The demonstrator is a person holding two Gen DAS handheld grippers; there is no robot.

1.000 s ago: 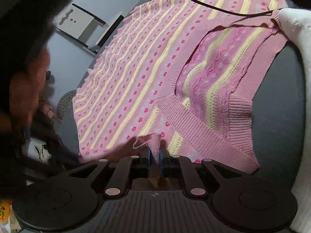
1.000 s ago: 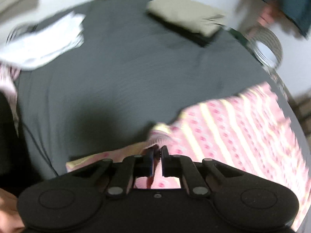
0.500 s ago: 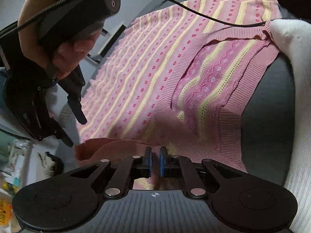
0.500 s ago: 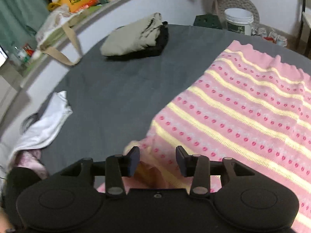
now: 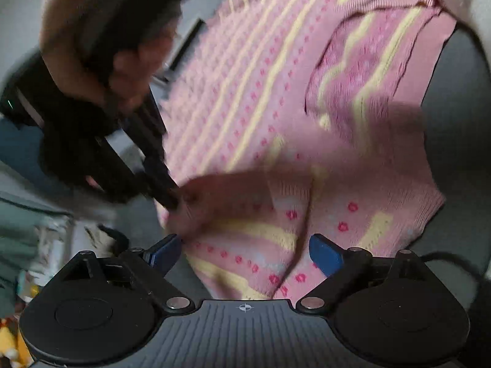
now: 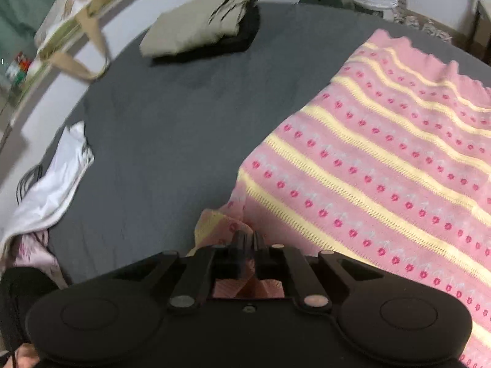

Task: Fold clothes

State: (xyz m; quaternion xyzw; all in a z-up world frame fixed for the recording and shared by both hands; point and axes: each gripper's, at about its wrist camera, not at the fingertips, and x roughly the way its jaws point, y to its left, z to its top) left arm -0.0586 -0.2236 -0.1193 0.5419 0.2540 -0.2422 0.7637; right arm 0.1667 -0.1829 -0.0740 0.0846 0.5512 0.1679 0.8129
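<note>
Pink sweater [image 6: 383,168] spread flat on the grey worktop [image 6: 172,128], filling the 3 o'clock side up to the rim. Wide bare room toward 10 o'clock. Right tongs [image 6: 249,239] clenched on a sweater corner at its 6 o'clock edge. Left tongs [image 5: 245,253] released, spread over a folded part. Folded beige cloth [image 6: 199,21] at 12 o'clock, white cloth [image 6: 55,184] at 9 o'clock.

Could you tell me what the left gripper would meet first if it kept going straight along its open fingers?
Most likely the pink knitted sweater: the left gripper is open, with a bunched fold of that knit lying right between and just ahead of its fingers. Depth is blurred, but nothing else sits in that line.
</note>
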